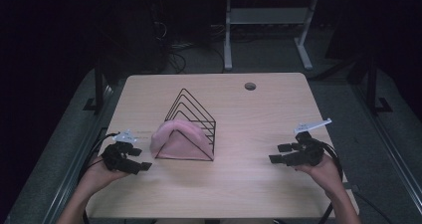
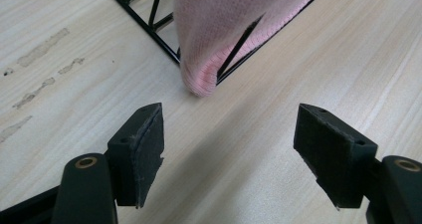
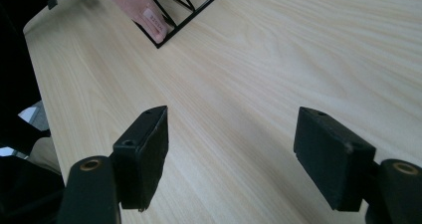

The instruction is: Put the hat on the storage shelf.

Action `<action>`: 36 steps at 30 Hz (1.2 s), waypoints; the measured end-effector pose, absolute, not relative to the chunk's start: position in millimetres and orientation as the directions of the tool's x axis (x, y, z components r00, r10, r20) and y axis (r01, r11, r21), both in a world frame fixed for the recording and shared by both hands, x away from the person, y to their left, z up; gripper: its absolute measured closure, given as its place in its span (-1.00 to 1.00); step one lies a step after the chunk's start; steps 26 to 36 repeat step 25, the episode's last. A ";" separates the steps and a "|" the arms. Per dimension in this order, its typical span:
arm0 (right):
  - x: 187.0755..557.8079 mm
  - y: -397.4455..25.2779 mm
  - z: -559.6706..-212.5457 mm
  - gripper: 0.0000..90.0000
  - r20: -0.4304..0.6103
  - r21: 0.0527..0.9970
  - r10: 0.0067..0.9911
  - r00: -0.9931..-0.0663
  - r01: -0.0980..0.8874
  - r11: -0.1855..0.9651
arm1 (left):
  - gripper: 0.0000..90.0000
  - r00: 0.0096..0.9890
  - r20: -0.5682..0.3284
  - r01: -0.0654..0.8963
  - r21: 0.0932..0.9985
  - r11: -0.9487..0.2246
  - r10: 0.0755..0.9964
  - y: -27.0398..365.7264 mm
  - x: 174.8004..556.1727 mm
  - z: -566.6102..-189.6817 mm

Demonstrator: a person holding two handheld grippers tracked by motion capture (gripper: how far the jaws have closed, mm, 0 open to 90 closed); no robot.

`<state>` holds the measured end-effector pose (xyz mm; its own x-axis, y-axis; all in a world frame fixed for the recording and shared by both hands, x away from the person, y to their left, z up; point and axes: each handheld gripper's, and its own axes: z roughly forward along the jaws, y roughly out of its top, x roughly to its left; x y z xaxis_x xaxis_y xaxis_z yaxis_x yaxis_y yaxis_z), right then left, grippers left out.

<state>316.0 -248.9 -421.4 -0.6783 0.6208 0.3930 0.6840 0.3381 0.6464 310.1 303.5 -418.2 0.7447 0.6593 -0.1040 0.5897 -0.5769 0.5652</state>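
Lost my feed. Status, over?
Left claw open, empty, near pink knitted cloth. Right claw open, empty, off to the side. Cloth draped over black triangular wire rack. Nothing between.

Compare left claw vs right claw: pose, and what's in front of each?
The left claw sits close to the pink cloth draped over the black wire rack; the right claw sits farther from the rack, with bare table ahead. Each points inward toward the rack. Both are open, empty and low over the table.

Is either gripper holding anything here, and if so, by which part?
Nothing is held. The left gripper and the right gripper are both open over bare table; the pink cloth hangs on the wire rack.
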 end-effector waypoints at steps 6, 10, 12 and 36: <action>306.0 -258.7 -428.4 -0.35 0.387 0.644 0.639 -0.664 0.691 0.327 | -0.38 0.744 -0.106 0.588 0.571 -0.572 0.659 302.6 305.2 -419.4; 298.8 -266.0 -433.5 -0.35 0.386 0.641 0.649 -0.656 0.696 0.323 | -0.38 0.749 -0.106 0.582 0.578 -0.573 0.654 301.8 301.3 -420.2; 294.8 -270.0 -436.7 -0.35 0.386 0.642 0.655 -0.650 0.699 0.315 | -0.38 0.748 -0.109 0.582 0.582 -0.568 0.655 301.2 299.5 -421.4; 253.5 -279.8 -444.5 -0.47 0.326 0.699 0.695 -0.641 0.658 0.279 | -0.39 0.735 -0.140 0.586 0.623 -0.518 0.663 303.9 283.7 -429.1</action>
